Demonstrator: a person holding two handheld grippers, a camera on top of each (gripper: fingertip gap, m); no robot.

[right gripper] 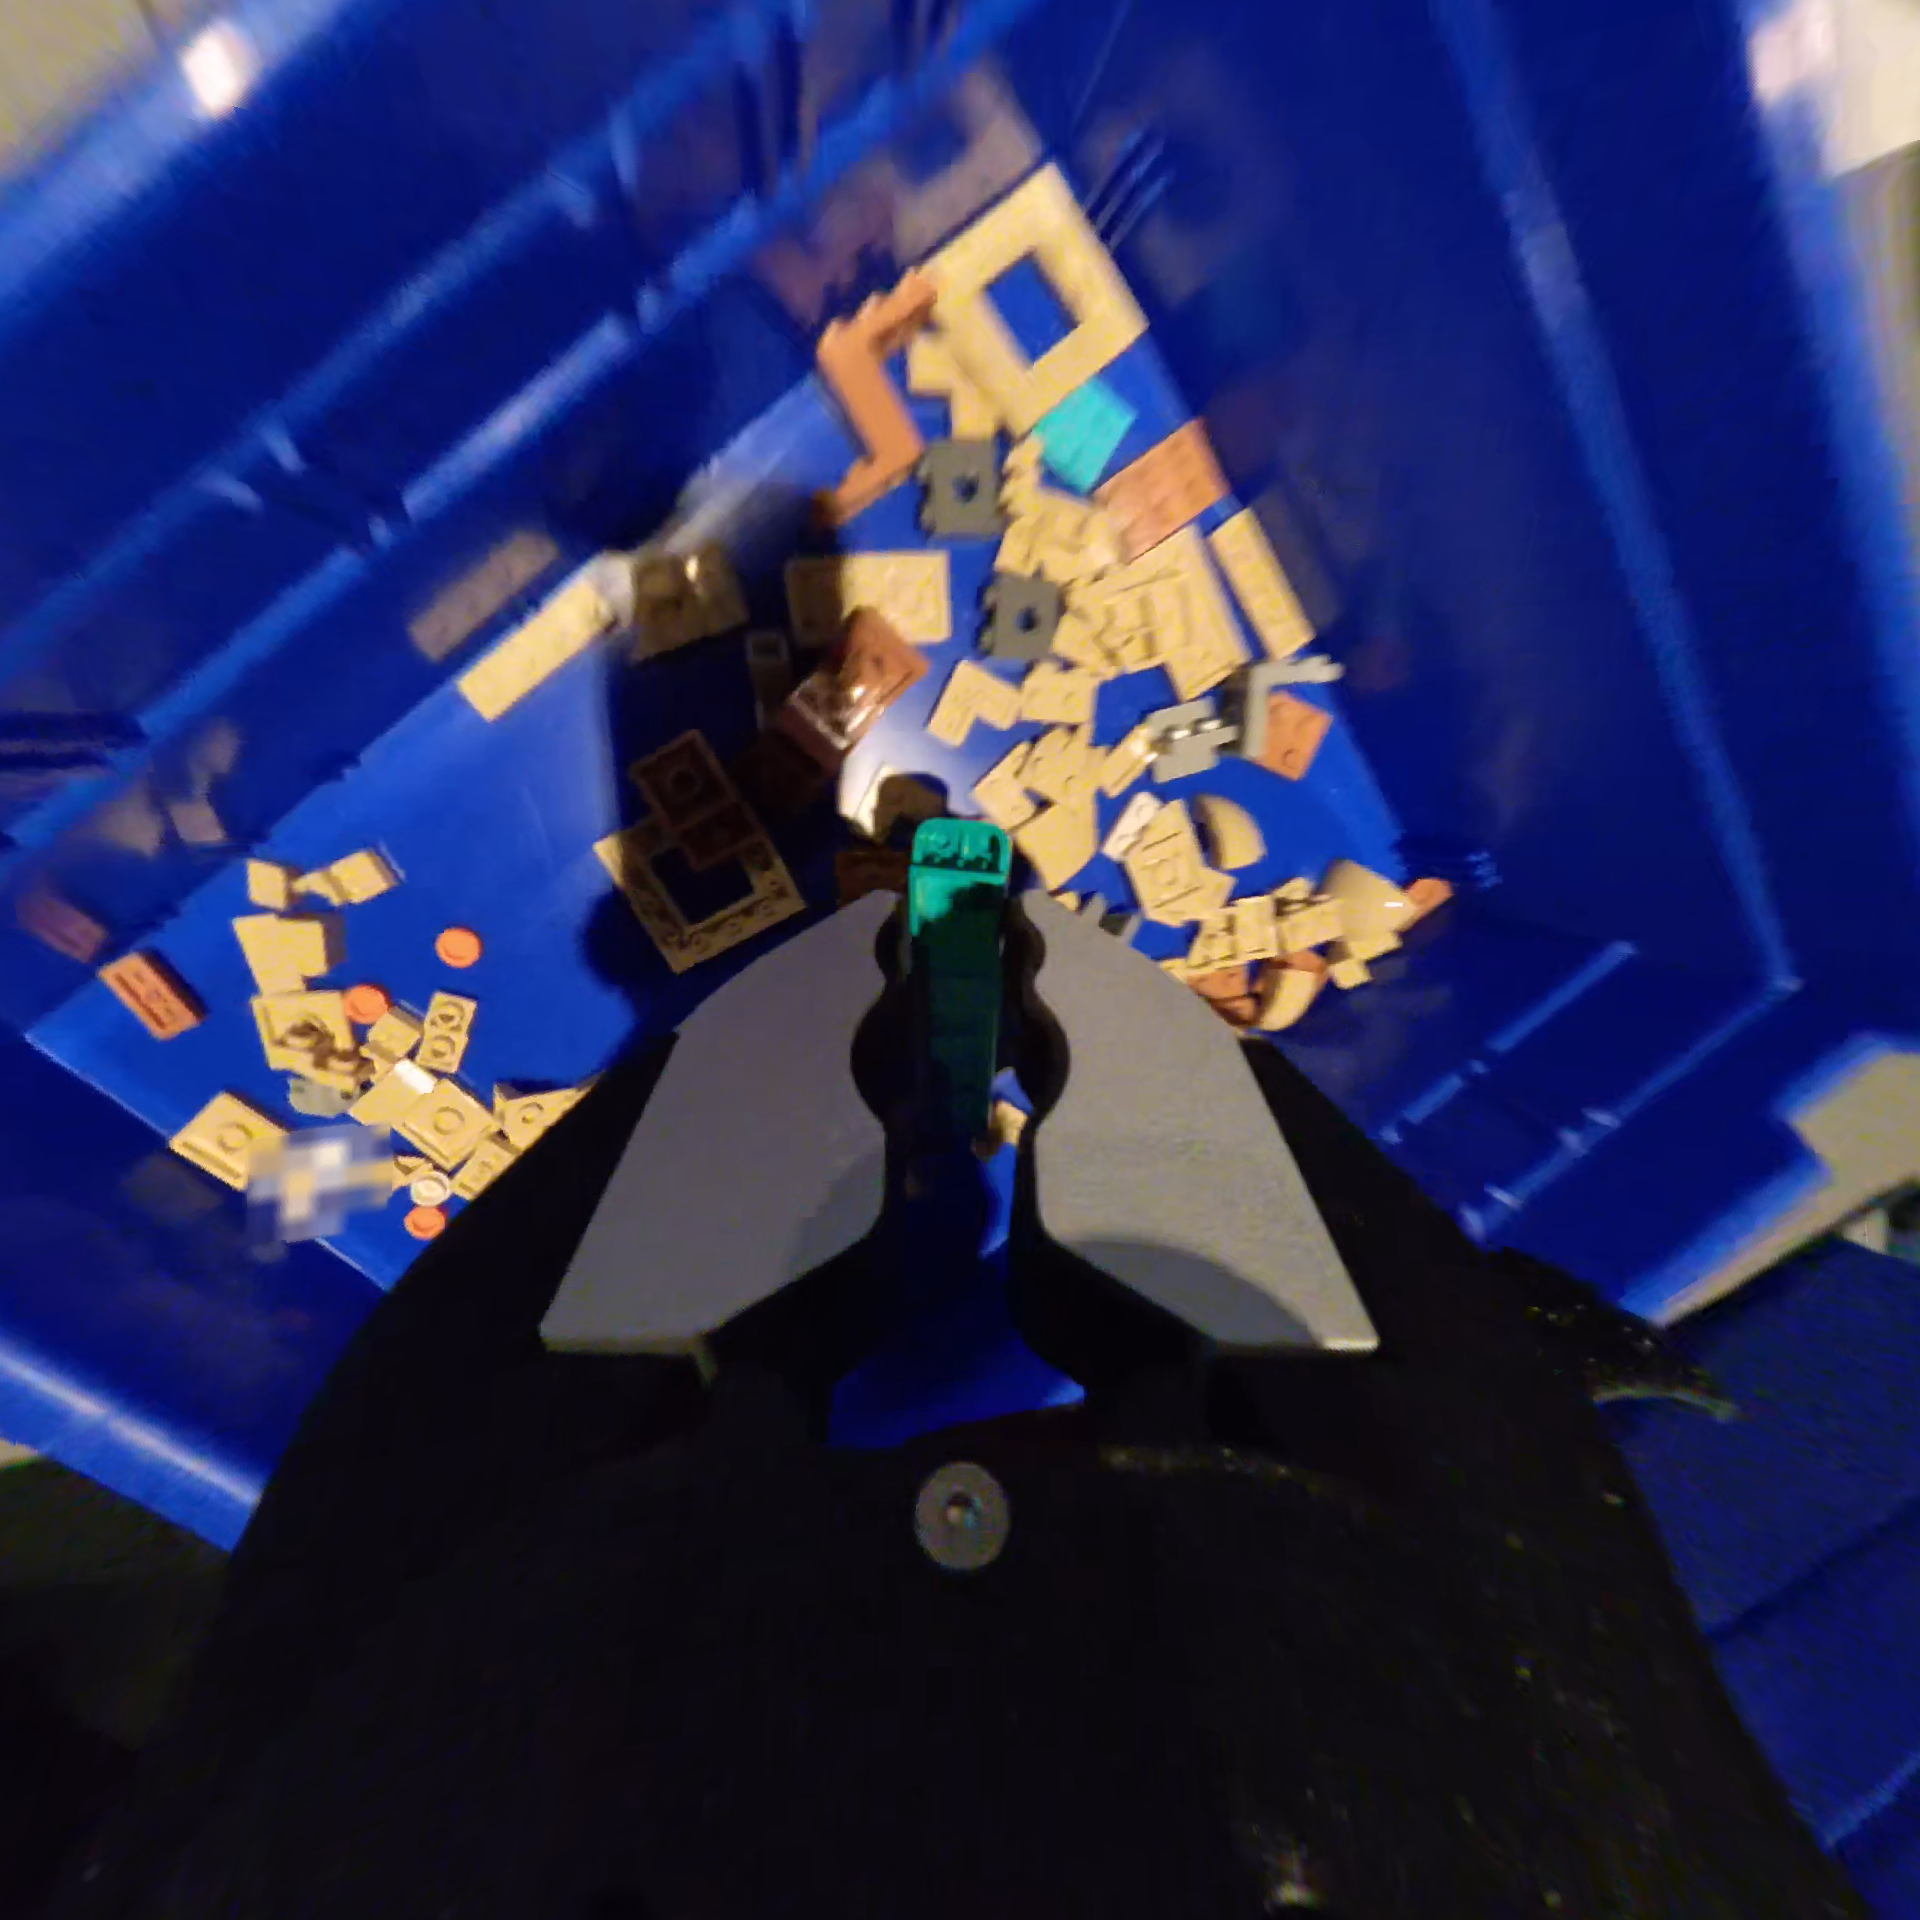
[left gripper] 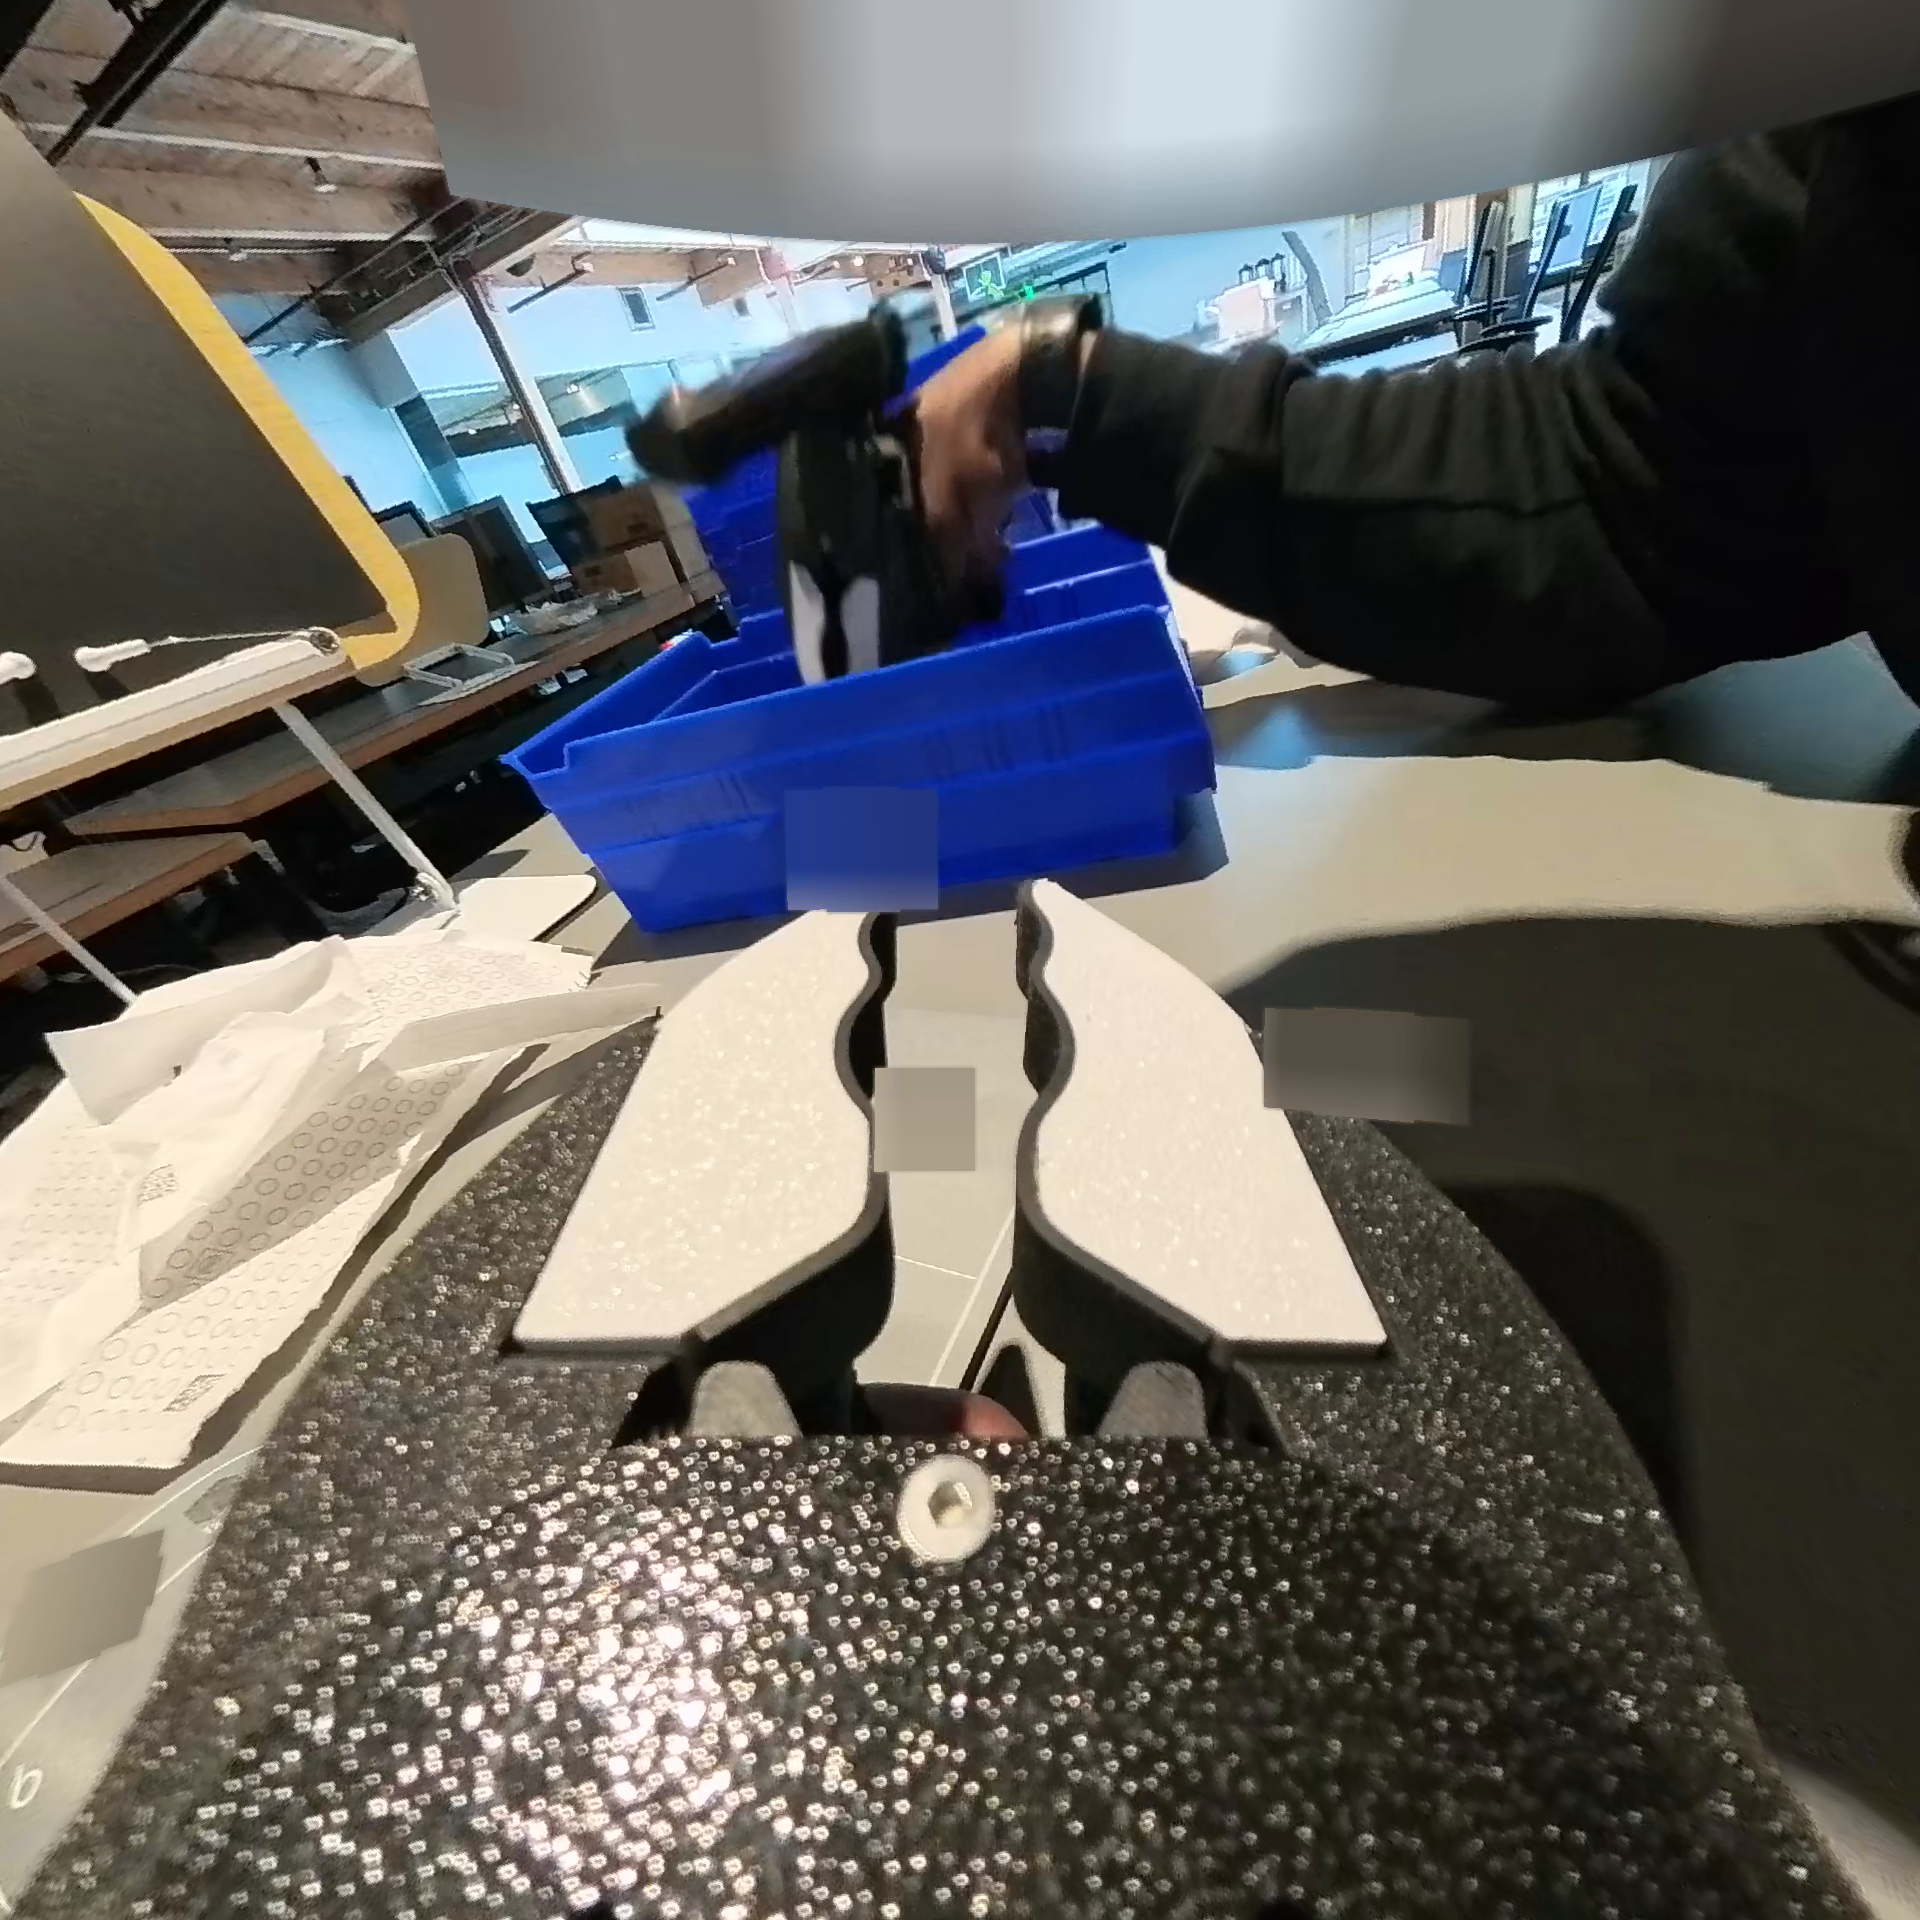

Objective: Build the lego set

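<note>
Right gripper [right gripper: 951,925] is pinching a teal brick [right gripper: 956,966] over the blue bin [right gripper: 1558,623], loose tan pieces [right gripper: 1143,623] at 1 o'clock. Left gripper [left gripper: 951,935] waits slightly parted, empty, probably ready to assist.

Two grippers [left gripper: 951,914], one teal brick [right gripper: 956,935], four orange round studs [right gripper: 458,947], two grey plates [right gripper: 961,486].

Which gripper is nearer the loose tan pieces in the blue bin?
Right. The right gripper hangs inside the blue bin just above the tan pieces; the left gripper sits outside.
</note>
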